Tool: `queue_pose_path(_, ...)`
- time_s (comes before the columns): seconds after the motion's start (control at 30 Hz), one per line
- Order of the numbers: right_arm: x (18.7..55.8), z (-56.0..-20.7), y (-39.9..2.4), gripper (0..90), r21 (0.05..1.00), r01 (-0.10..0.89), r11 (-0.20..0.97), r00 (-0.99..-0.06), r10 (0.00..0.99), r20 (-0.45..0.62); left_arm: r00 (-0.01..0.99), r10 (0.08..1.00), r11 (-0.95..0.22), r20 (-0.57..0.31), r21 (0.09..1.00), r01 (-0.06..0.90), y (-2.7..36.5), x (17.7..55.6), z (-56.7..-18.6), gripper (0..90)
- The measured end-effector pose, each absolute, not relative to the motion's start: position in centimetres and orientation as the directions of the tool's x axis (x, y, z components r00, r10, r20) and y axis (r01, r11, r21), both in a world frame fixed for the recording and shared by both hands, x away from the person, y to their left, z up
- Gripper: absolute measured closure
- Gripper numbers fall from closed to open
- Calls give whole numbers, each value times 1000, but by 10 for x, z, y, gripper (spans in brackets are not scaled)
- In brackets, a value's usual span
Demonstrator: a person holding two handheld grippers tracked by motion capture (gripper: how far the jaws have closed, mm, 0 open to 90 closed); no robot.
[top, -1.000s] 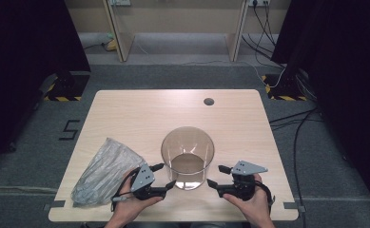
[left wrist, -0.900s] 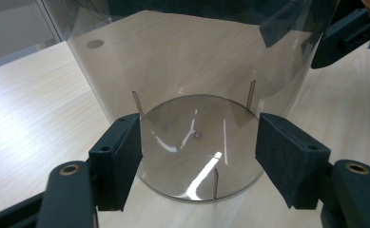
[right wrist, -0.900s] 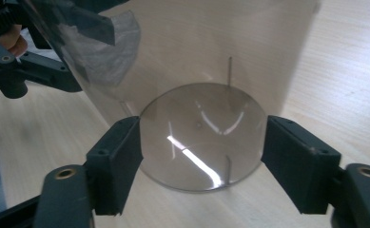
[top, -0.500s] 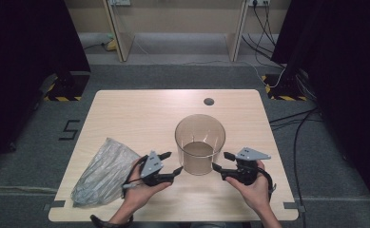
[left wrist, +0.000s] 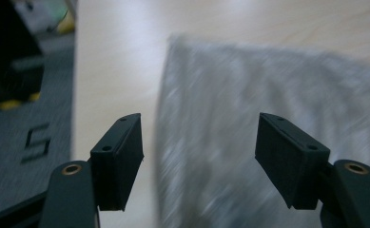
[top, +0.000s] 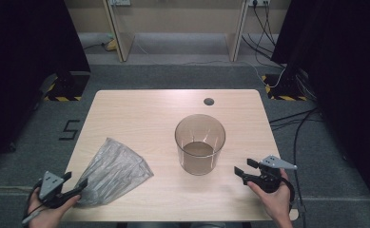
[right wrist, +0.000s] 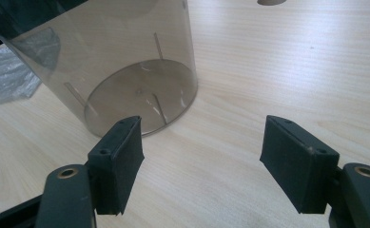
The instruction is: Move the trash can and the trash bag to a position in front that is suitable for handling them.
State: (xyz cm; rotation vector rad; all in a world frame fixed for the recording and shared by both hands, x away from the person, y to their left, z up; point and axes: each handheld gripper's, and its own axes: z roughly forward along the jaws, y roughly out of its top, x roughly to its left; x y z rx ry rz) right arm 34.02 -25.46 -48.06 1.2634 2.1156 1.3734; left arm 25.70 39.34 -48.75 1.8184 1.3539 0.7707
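Note:
A clear, empty cylinder tub [top: 199, 142] stands upright on the table's right half. A crumpled grey plastic bag [top: 115, 170] lies flat to its left. My left gripper [top: 75, 182] is at the table's front left corner, open, with its jaws at the bag's near left edge. In the left gripper view the bag [left wrist: 268, 104] is blurred and spreads ahead of the open left gripper [left wrist: 199, 133]. My right gripper [top: 244, 167] is open, a short way right of the tub. The tub [right wrist: 125, 61] stands just beyond the left jaw of the right gripper [right wrist: 201, 137], with nothing between the jaws.
The wooden table [top: 140, 118] has a round cable hole [top: 209, 101] near its far edge. Grey carpet with a "5" mark [top: 70, 129] lies to the left. Cables [top: 292, 118] trail on the floor at the right.
The tub has shifted right and farther back, then stayed. My left gripper has swung left to the bag's near corner. My right gripper has backed off to the right of the tub.

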Motion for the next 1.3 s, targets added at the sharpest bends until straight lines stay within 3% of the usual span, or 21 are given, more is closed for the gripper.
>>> queue_pose_path(0.3, 340, -479, -252, 305, 854, 500, 142, -563, 803, 196, 304, 948, -138, -95, 739, 660, 404, 256, -512, 456)
queue_pose_path(0.57, 340, -478, -253, 306, 858, 494, 141, -565, 803, 193, 352, 934, -214, -57, 702, 680, 356, 277, -513, 786)
queue_pose_path(0.73, 341, -478, -254, 305, 859, 491, 142, -564, 803, 190, 345, 938, -223, -29, 710, 668, 319, 307, -513, 890)
queue_pose_path(1.0, 342, -477, -258, 305, 862, 487, 138, -561, 806, 188, 289, 954, -137, -85, 732, 667, 280, 341, -511, 892)
queue_pose_path(1.2, 341, -478, -260, 303, 861, 492, 131, -555, 809, 194, 351, 928, -139, -126, 756, 639, 264, 312, -512, 655)
queue_pose_path(1.3, 340, -478, -259, 302, 861, 491, 131, -556, 809, 194, 439, 885, -163, -156, 779, 606, 257, 298, -513, 601)
